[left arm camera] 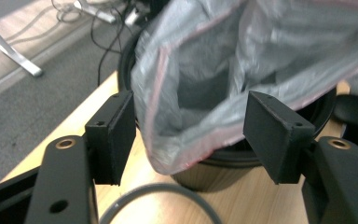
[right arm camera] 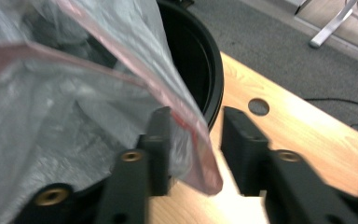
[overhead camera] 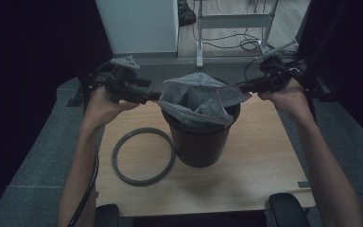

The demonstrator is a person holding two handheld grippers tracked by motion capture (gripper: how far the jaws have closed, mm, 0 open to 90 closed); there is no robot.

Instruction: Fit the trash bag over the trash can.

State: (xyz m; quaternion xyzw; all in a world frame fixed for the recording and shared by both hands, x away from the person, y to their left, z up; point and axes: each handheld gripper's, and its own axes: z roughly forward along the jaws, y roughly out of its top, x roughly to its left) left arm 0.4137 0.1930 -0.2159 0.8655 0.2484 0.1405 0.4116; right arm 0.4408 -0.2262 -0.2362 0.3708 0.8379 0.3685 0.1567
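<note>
A black bin (overhead camera: 201, 142) stands in the middle of the wooden table (overhead camera: 260, 161). A grey see-through bag (overhead camera: 196, 94) with a pink rim sits in the bin, its mouth spread wide above the bin's edge. My left gripper (overhead camera: 153, 96) is at the bag's left corner. In the left gripper view its jaws (left arm camera: 189, 116) stand wide apart with the bag's edge (left arm camera: 223, 70) loose between them, above the bin (left arm camera: 214, 170). My right gripper (overhead camera: 238, 87) is at the bag's right corner. Its jaws (right arm camera: 196, 121) are apart; the bag's rim (right arm camera: 51, 93) hangs between them beside the bin's rim (right arm camera: 212, 70).
A grey ring (overhead camera: 144, 156) lies flat on the table left of the bin, and part of the ring (left arm camera: 158, 187) shows below the left jaws. A round hole (right arm camera: 258, 106) is in the tabletop. Behind the table are a white cabinet (overhead camera: 137, 26), desk legs (overhead camera: 231, 21) and floor cables.
</note>
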